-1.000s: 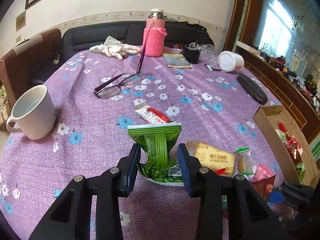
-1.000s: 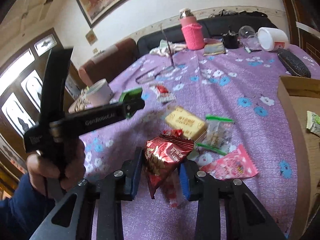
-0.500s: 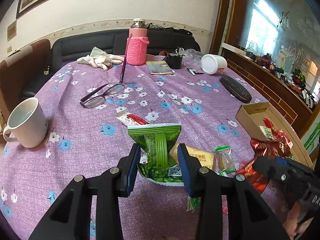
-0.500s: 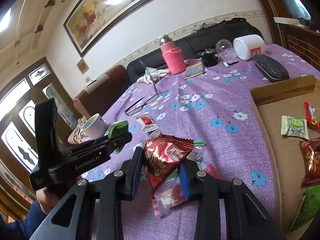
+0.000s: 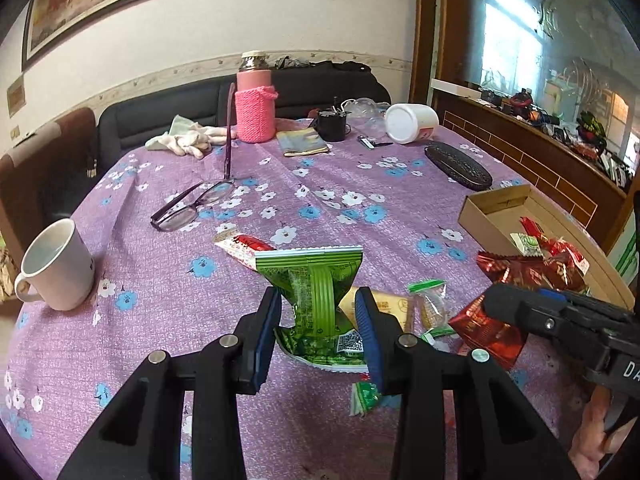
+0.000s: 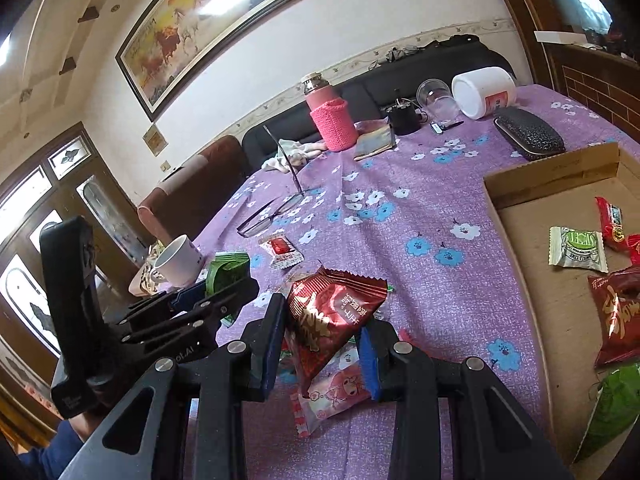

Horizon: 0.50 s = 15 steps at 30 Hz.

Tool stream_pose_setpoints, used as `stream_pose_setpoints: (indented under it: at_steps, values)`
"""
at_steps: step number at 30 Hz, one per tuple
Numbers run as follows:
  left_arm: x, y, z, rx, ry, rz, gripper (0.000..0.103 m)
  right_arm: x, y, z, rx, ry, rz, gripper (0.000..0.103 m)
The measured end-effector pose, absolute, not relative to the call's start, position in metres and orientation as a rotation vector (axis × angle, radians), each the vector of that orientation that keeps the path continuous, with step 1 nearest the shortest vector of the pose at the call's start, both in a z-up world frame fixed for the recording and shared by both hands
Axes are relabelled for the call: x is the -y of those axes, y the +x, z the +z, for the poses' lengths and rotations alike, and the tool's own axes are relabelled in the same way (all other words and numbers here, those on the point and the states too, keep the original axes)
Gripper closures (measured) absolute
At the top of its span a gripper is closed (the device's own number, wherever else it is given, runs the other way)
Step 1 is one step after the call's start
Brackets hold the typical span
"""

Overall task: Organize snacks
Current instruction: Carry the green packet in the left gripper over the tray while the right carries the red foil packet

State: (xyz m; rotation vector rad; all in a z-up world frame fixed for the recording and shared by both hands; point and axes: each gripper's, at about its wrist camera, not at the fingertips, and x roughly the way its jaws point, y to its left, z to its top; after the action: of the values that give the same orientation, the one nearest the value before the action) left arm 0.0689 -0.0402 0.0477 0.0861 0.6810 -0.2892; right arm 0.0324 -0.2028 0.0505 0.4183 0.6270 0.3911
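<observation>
A: What is in your left gripper [image 5: 318,316]?
B: Its fingers are squeezed on a green snack bag [image 5: 316,280], held up above the purple tablecloth [image 5: 140,344].
A: And your right gripper [image 6: 322,350]?
B: It pinches a red snack bag [image 6: 332,316], lifted just beside the cardboard box [image 6: 532,240]. More snacks already lie in that box.
</observation>
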Motion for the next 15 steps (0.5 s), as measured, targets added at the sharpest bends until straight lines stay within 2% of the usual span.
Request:
stream_pose_setpoints:
  at_steps: [15]
  values:
    - [0.054,0.056,0.050,-0.602,0.191,-0.247,0.066,0.199,0.031,0.050,-0.626,0.382,0.360,0.067]
